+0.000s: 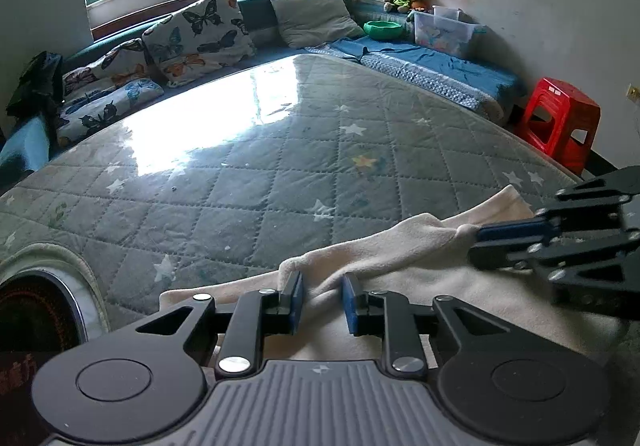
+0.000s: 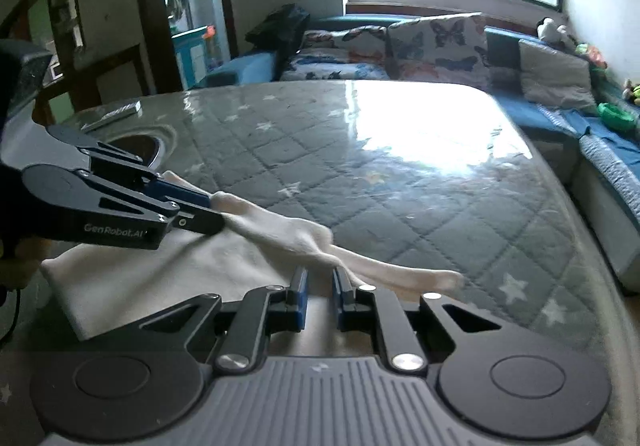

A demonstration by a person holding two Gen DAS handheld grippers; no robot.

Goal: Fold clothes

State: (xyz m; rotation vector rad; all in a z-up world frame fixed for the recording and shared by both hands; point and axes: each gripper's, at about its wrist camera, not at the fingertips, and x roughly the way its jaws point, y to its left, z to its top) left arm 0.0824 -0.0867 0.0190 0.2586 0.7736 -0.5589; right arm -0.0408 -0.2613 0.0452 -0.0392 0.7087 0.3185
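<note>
A cream garment (image 1: 460, 286) lies at the near edge of a quilted, star-patterned table top (image 1: 280, 166). My left gripper (image 1: 322, 298) is over its raised fold, with the blue pads a small way apart and a ridge of cloth between them. My right gripper (image 1: 476, 242) comes in from the right and looks shut on the garment's far edge. In the right wrist view the garment (image 2: 160, 270) spreads left, the right gripper (image 2: 320, 296) has its pads slightly apart at the cloth's edge, and the left gripper (image 2: 214, 212) pinches a twisted fold.
A round dark inset (image 1: 36, 310) sits in the table at the near left. Butterfly cushions (image 1: 196, 34) and a blue bench line the far side. A red stool (image 1: 560, 122) stands at the right. A clear bin (image 1: 444, 32) and green bowl (image 1: 383, 29) rest on the bench.
</note>
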